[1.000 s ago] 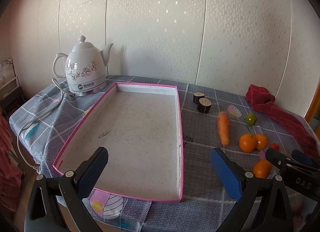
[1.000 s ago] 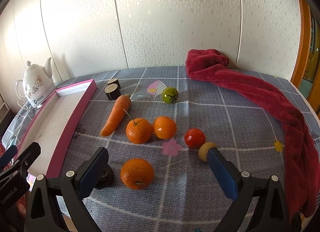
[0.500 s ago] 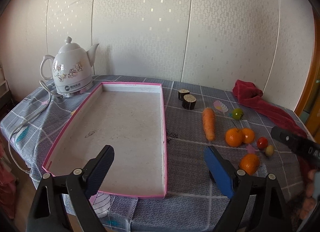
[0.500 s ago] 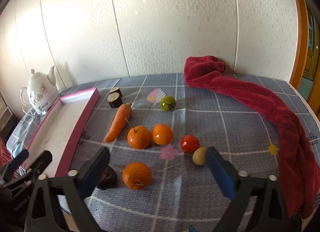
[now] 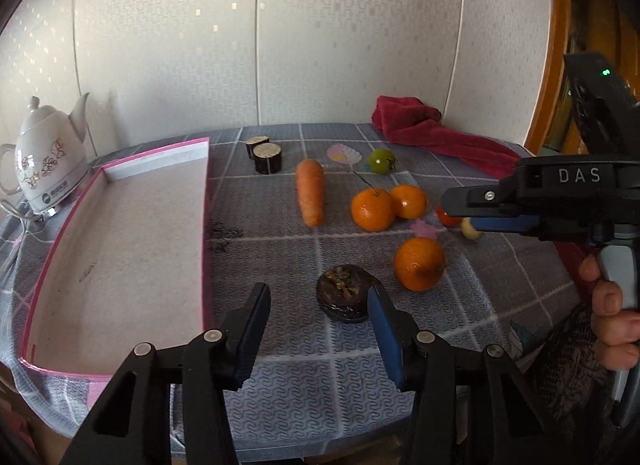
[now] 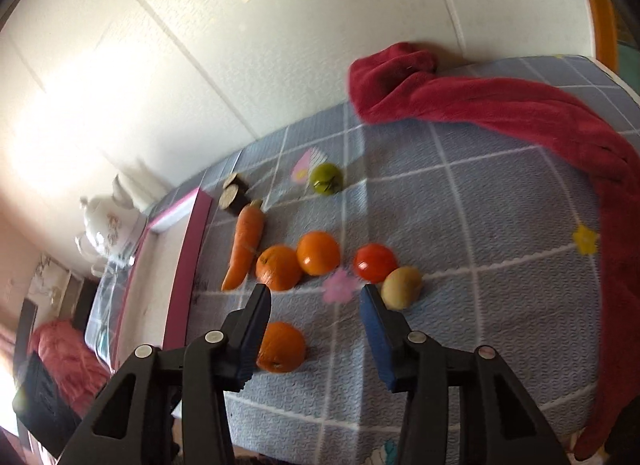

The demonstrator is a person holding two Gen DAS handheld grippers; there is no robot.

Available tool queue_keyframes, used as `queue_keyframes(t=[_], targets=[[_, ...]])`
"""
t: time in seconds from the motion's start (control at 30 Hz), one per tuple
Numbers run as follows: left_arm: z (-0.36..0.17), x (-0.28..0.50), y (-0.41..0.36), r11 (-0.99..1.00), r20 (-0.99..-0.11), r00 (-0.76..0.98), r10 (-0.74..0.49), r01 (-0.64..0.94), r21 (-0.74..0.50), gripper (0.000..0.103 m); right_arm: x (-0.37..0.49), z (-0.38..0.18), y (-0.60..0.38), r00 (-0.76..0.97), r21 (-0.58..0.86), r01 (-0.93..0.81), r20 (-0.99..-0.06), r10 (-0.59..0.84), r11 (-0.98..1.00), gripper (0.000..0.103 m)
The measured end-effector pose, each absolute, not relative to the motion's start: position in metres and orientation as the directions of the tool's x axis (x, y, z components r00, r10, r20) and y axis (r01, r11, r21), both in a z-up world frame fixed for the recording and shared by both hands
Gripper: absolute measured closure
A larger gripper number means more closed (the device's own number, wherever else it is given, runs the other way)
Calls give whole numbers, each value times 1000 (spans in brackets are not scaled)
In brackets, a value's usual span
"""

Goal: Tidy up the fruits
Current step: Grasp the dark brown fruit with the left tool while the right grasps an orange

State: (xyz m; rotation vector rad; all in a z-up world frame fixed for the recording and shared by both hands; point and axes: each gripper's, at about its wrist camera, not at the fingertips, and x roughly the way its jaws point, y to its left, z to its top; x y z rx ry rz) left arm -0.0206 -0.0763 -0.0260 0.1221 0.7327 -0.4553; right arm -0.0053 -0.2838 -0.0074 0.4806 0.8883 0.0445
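The left gripper (image 5: 318, 329), its jaws closing on nothing, hovers low in its frame – a dark, wrinkled round fruit (image 5: 345, 297) sits just ahead, touching the inner edge of the right-hand blue pad. The right gripper (image 6: 316, 327), also narrowing and empty, frames bare cloth; the nearest orange tangerine (image 6: 280, 347) lies lower left, half behind its black finger. The left hand looks nearer a pick – the pink-rimmed tray (image 5: 206, 201) fills its frame's left.
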Motion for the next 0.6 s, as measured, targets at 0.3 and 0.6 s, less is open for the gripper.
queue_keyframes(t=[0.3, 0.6], targets=[[-41, 0, -93, 896, -711, 606, -356, 438, -75, 47, 3, -24, -254, 549, 393, 77, -784, 290, 916, 56], [-49, 3, -97, 885, -717, 586, -377, 457, -92, 61, 16, -42, -244, 479, 385, 76, -823, 305, 920, 56]])
